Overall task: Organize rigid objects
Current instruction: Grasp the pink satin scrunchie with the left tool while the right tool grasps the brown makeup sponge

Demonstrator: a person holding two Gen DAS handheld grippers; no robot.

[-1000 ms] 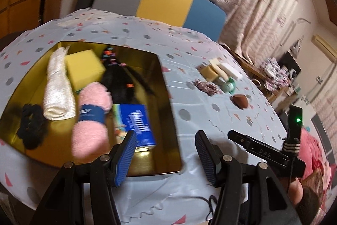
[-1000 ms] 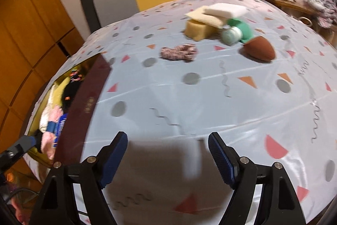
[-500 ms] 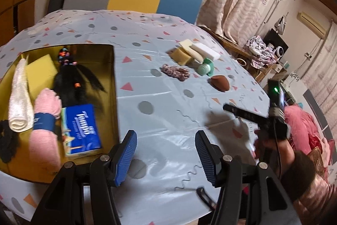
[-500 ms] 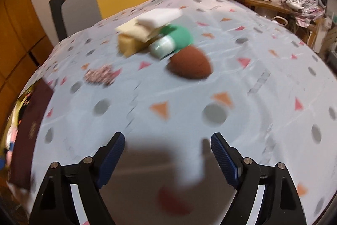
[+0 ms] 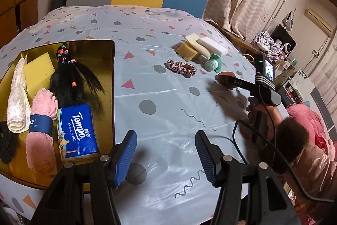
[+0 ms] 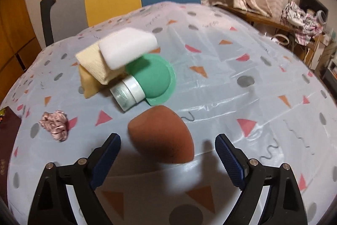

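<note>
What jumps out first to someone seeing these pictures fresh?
A brown egg-shaped sponge lies right before the open right gripper. To the left sits a gold tray holding a blue Tempo tissue pack, rolled towels and a black hairpiece.

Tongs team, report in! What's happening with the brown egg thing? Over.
Both tongs open, empty. Right tongs straddling brown sponge, not gripping. Left tongs over bare tablecloth. Nothing blocking.
</note>
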